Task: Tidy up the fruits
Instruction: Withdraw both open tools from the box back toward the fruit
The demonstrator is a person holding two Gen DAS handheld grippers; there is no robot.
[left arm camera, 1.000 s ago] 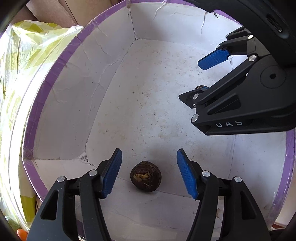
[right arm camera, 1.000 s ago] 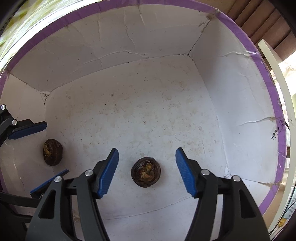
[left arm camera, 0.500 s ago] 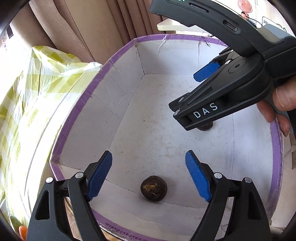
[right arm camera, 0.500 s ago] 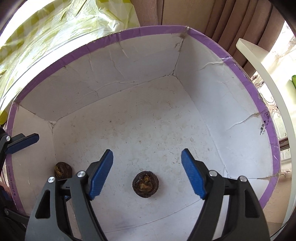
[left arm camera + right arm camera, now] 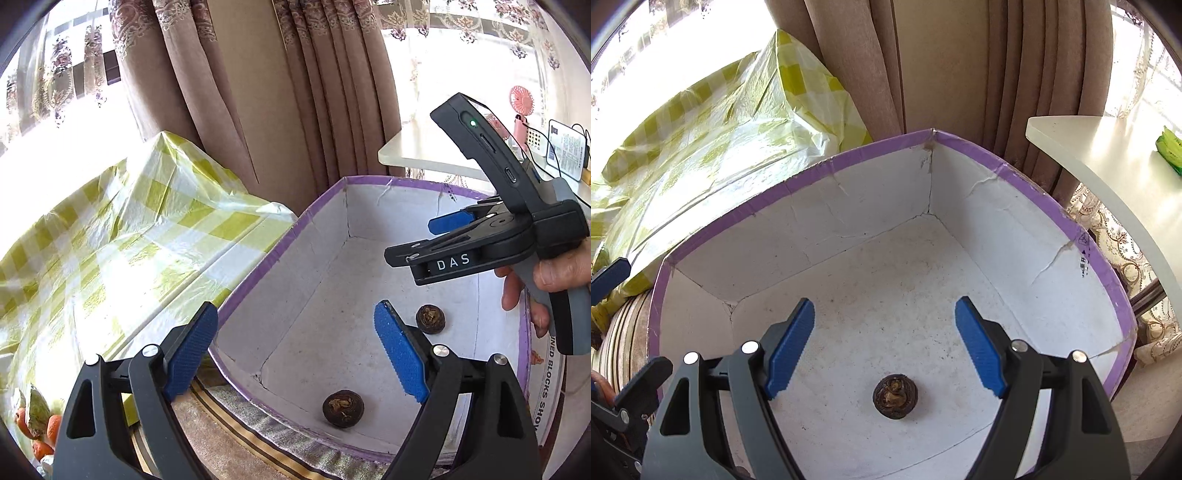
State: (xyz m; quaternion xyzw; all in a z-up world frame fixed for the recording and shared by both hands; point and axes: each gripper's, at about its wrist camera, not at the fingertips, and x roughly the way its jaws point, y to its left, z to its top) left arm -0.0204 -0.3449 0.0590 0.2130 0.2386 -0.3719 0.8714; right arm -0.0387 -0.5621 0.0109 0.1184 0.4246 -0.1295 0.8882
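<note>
A white cardboard box with a purple rim point(image 5: 258, 266) point(image 5: 798, 184) holds two dark brown round fruits. In the left wrist view one fruit point(image 5: 342, 403) lies near the box's front wall and the other point(image 5: 430, 319) lies further right. My left gripper point(image 5: 295, 350) is open and empty, raised above the box's near left rim. My right gripper point(image 5: 884, 343) is open and empty, above the box, with one fruit point(image 5: 895, 396) below it. The right gripper also shows in the left wrist view point(image 5: 424, 240), held by a hand.
A yellow-green checked plastic cloth point(image 5: 110, 240) covers a surface left of the box. Several orange fruits point(image 5: 40, 432) lie at the bottom left. Brown curtains point(image 5: 277, 92) hang behind. A white table point(image 5: 1108, 166) stands at the right. A striped rug point(image 5: 229, 435) lies under the box.
Both grippers have risen up and back out of the box, staying open. The two fruits stay where they lay on the box floor. More of the room shows now.
</note>
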